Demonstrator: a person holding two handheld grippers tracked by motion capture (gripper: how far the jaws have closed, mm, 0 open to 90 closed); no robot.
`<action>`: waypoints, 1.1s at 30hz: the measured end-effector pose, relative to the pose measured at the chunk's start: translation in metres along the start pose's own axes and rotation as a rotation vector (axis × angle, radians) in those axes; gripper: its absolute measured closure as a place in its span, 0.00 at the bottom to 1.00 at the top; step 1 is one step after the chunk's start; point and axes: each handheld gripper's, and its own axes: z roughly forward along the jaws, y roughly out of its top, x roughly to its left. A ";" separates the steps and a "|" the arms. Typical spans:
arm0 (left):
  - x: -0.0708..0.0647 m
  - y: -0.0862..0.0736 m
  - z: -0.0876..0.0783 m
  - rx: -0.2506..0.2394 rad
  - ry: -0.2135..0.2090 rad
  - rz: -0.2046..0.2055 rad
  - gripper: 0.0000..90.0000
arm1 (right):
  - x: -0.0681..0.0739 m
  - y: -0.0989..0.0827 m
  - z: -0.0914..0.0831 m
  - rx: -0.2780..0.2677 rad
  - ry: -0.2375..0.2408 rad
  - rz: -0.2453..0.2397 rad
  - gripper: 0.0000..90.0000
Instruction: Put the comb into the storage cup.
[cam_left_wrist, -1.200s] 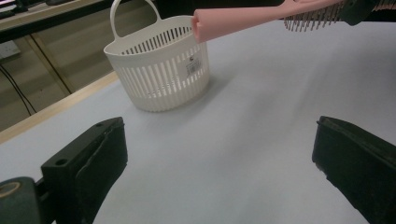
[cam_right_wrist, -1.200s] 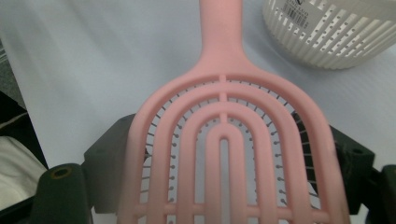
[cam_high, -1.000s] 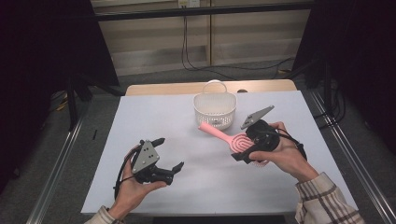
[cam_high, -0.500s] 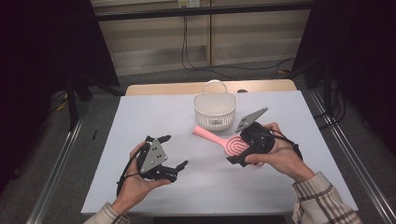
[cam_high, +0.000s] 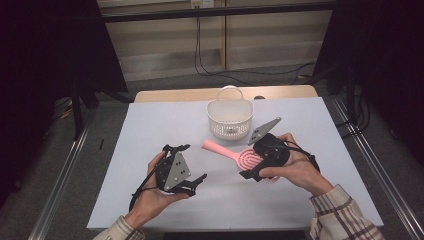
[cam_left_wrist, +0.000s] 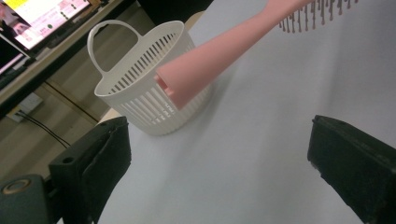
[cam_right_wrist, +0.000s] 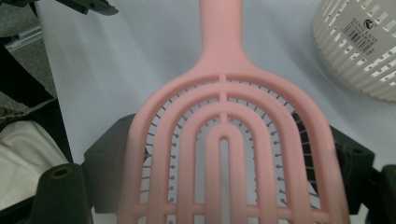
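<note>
Pink brush (cam_high: 239, 157) head clamped in right tool (cam_high: 252, 172), handle twd open left tool (cam_high: 192, 165).

A small grey label is seen on the white basket (cam_right_wrist: 369, 51) wall; "QIUCULUO" is tentatively read, smaller print illegible.

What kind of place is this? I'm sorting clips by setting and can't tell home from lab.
Most likely a lab or recording studio, not a home. A bare white table stands between metal rails, black curtains hang at both sides, and cables trail along the back wall.
</note>
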 end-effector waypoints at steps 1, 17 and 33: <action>0.000 0.000 0.000 0.001 0.008 0.010 0.07 | 0.000 0.000 0.000 0.001 -0.001 -0.003 0.22; -0.009 0.008 0.006 0.026 0.094 0.196 0.07 | 0.002 0.003 0.008 0.025 0.015 -0.009 0.22; -0.025 0.013 0.016 0.069 0.179 0.397 0.06 | 0.003 0.005 0.013 0.033 0.025 0.004 0.22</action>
